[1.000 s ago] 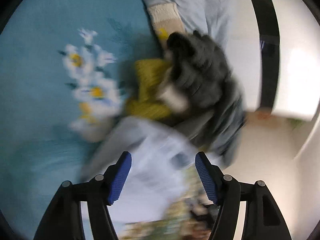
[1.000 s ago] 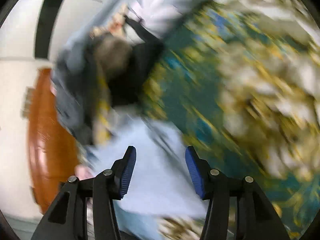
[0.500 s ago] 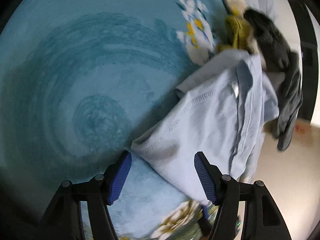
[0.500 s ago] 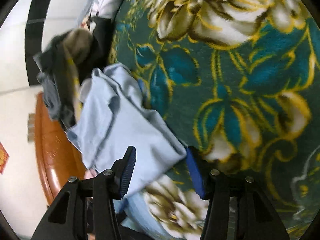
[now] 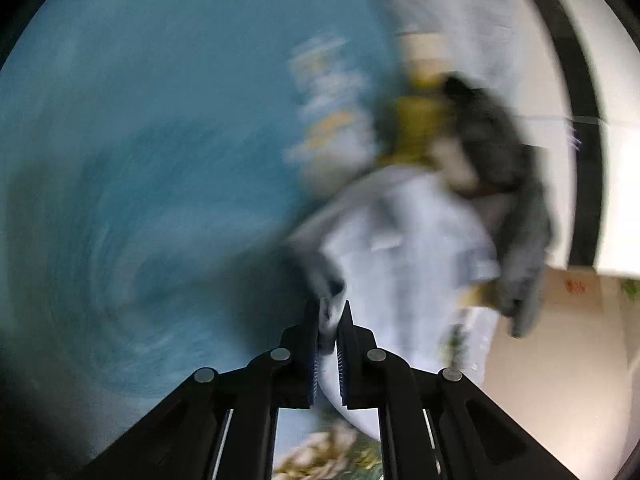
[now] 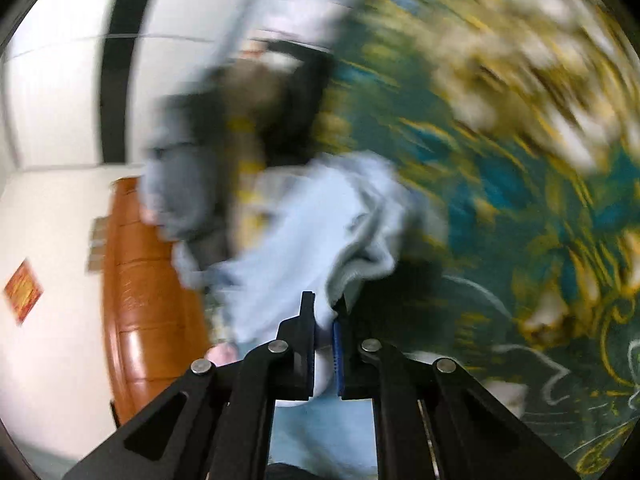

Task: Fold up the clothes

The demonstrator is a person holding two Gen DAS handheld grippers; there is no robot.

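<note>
Item: light blue shirt [image 5: 404,248], lying ahead of both grippers on a bed, partly over a heap of dark clothes [image 5: 496,148].

Left gripper [image 5: 329,320]: jaws have just been closing and now pinch an edge of the shirt, cloth visible between the blue pads. The blue bedspread [image 5: 140,140] spreads to its left; a yellow garment [image 5: 416,128] sits beyond the shirt, beside the dark heap.

Right gripper [image 6: 325,316]: jaws likewise just closing, now clamped on another bunched fold of the same shirt [image 6: 312,216]. The flowered blanket [image 6: 520,160] lies to its right, a wooden bed frame [image 6: 136,280] to its left, grey and dark garments [image 6: 176,176] just past the shirt.

Condition: both views heavily blurred; seams and which corner each gripper holds cannot be told.

Risks, as judged:
- Each grip looks to take a thick bunch rather than a single edge; the shirt may come up twisted and not spread flat.
- The shirt's far end overlaps the heap; pulling may drag neighbouring clothes along.
- A thin bite of cloth could slip free under a quick tug.
</note>
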